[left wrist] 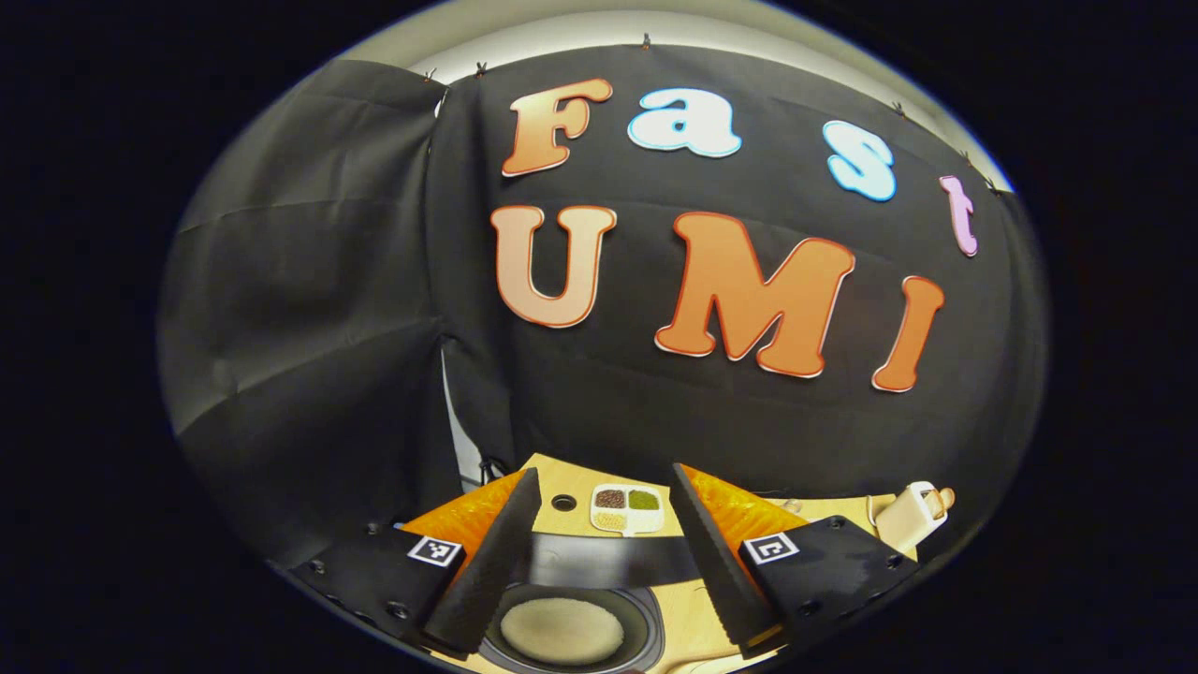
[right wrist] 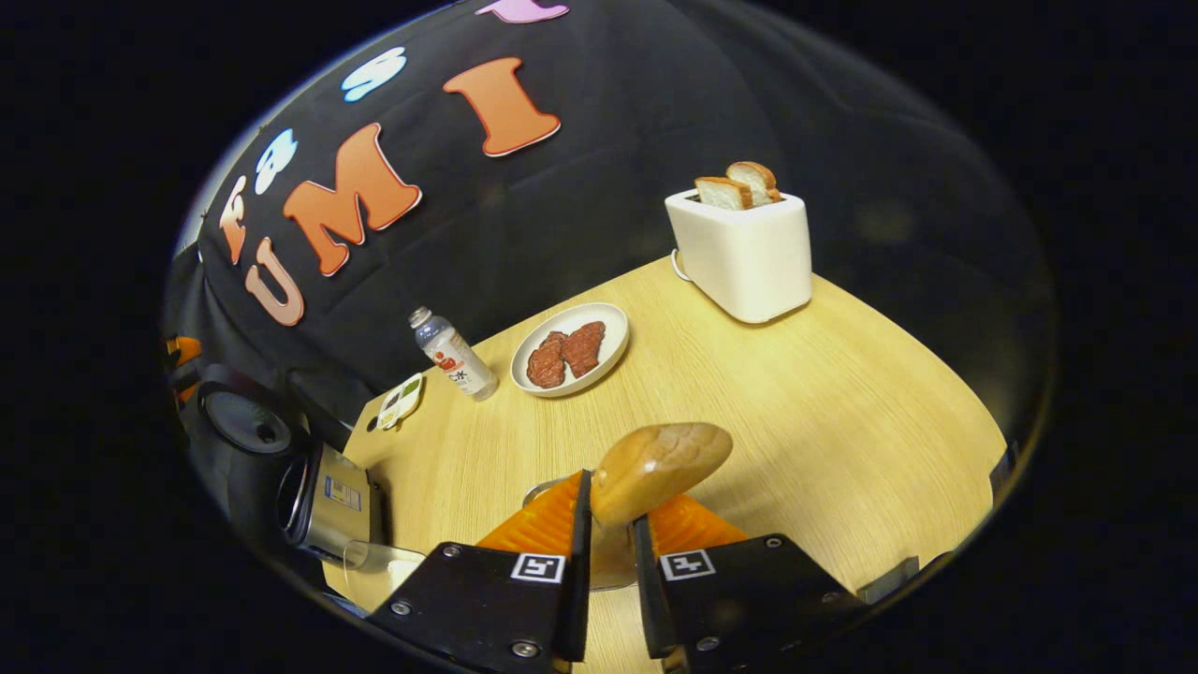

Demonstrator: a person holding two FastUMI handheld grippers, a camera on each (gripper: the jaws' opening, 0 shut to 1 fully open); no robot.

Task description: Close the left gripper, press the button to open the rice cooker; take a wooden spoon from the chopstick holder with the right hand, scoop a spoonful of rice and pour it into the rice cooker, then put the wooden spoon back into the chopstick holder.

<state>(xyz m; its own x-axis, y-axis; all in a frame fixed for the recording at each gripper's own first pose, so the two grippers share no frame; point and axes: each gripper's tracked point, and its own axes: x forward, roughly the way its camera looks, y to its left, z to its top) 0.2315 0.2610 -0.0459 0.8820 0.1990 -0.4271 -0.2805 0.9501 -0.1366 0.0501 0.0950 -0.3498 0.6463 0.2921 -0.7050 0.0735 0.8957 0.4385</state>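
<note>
In the right gripper view, the right gripper (right wrist: 608, 548) has its jaws drawn nearly together, clamped on the handle of a wooden spoon (right wrist: 660, 468). The spoon's bowl rises just beyond the fingertips, tilted toward two o'clock, above a light wooden table (right wrist: 842, 412). At eleven o'clock from the spoon sits a white plate (right wrist: 613, 351) holding two dark reddish pieces of meat, with a small bottle (right wrist: 456, 356) just beside it at its nine o'clock. A white toaster (right wrist: 744, 253) with two bread slices stands at one o'clock, well apart. At nine o'clock, by the table's edge, the rice cooker (right wrist: 318, 505) stands with its lid up.

In the left gripper view, the left gripper (left wrist: 604, 538) has its jaws spread wide, holding nothing. Between the fingers, at six o'clock, lies the cooker's open dark inner pot (left wrist: 571, 627) with a pale layer inside. Beyond the fingertips, at twelve o'clock, a small divided tray (left wrist: 627, 508) holds grains of several colours.
</note>
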